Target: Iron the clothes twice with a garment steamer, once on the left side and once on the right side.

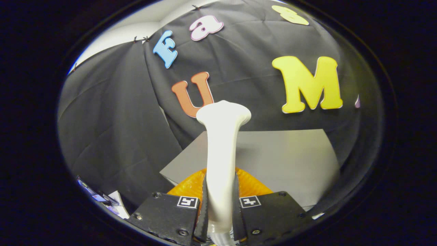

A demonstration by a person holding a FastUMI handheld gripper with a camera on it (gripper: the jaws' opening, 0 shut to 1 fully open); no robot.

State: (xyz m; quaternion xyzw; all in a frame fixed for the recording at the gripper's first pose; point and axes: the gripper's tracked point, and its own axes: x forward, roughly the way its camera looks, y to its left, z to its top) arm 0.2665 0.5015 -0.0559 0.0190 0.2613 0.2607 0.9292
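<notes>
A white garment steamer [222, 150] stands upright between my fingers, its flared head [223, 114] raised in front of the black booth cloth. My gripper [220, 191] is shut on the steamer's slim handle, with both fingers pressing its sides. An orange ribbed piece [251, 186] lies just behind the fingers, low against the steamer's base. I cannot tell whether it is the garment.
A grey table top [290, 164] spreads beyond the fingers and to the right, its near corner by the orange piece. Black cloth [112, 136] walls the booth behind and to the left. Some small flat items [102, 198] lie low at the left.
</notes>
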